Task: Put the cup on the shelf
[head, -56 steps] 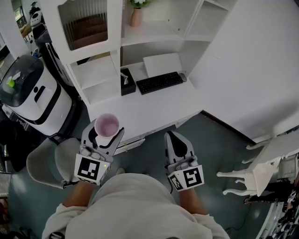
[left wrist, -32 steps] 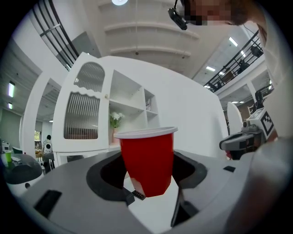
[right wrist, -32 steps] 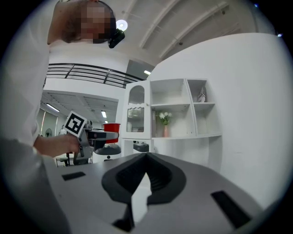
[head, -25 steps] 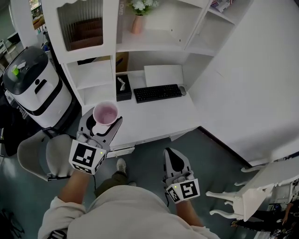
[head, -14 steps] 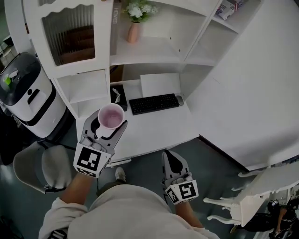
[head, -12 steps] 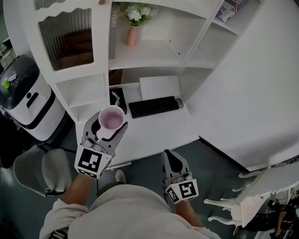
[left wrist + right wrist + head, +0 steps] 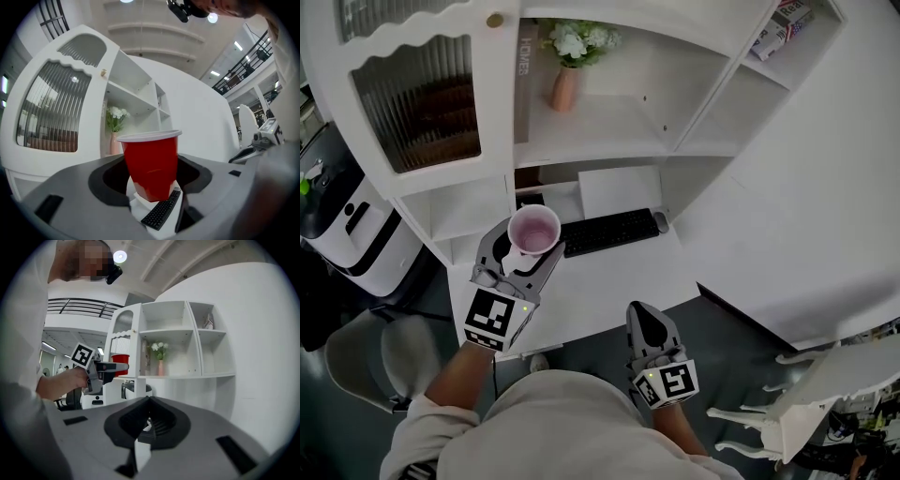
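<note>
Left tongs [image 7: 531, 242] are gripping the red cup [image 7: 151, 161] upright in front of the shelf [image 7: 609, 127], and the right tongs [image 7: 644, 317] are hanging shut and empty.

From where I'm standing, the cup is sitting between the left jaws with its rim level. It is hovering over the back left part of the bench [image 7: 609, 281], just beside the left end of the keyboard [image 7: 609, 232] and lower than the open shelf board. To do this well, I'd say the person needs to be lifting the cup clear of the board's front edge first. Then they should be easing it in level, to the right of the pink vase [image 7: 563, 87] where the board is bare. The jaws should be opening only once the base is resting flat. The right tongs, near the bench's front edge, are best kept low and out of the way.
</note>
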A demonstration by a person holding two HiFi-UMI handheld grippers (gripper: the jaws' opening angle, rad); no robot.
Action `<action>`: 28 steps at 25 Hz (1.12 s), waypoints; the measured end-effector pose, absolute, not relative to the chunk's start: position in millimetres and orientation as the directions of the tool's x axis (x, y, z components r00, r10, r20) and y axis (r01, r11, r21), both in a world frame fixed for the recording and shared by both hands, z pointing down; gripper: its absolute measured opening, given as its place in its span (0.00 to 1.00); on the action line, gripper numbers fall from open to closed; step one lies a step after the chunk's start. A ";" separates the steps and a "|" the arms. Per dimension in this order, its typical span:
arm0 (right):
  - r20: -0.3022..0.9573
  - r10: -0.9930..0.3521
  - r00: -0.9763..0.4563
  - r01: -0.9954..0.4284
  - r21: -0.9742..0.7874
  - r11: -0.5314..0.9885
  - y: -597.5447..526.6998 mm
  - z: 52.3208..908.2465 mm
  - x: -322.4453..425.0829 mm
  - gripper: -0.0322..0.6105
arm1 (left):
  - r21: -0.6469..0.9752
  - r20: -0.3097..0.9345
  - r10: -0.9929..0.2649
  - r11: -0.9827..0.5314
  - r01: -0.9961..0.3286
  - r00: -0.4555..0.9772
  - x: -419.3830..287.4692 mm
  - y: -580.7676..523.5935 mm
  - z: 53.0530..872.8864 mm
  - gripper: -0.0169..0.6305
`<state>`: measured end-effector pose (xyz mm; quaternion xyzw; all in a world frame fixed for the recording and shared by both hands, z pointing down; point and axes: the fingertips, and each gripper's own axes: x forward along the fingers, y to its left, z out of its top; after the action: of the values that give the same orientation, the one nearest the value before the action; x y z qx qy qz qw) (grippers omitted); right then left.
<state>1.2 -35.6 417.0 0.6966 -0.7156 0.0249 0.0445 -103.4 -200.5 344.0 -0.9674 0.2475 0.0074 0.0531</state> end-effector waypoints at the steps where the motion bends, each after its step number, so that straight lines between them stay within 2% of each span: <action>1: 0.098 -0.995 -0.029 -0.999 0.023 0.031 -39.9 417.6 3.3 0.06 | -0.100 -0.041 -0.479 -0.871 -0.481 0.877 -99.4 -204.6 342.2 0.45; 8: 0.086 -0.993 -0.081 -0.997 0.005 0.082 -66.2 419.1 24.6 0.06 | -0.115 -0.045 -0.510 -0.852 -0.511 0.859 -71.9 -228.2 330.0 0.45; 20: 0.086 -0.968 -0.237 -0.972 -0.019 0.236 -91.2 418.6 91.2 0.06 | -0.077 -0.019 -0.635 -0.769 -0.634 0.772 -17.7 -270.1 311.9 0.45; 28: 0.091 -0.958 -0.272 -0.962 -0.047 0.269 -91.0 425.2 137.4 0.06 | -0.079 0.011 -0.683 -0.729 -0.680 0.730 20.2 -300.4 299.0 0.45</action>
<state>137.4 -91.0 425.2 0.6028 -0.7962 0.0462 0.0222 20.2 -300.4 299.0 -0.9295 0.3666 -0.0197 0.0348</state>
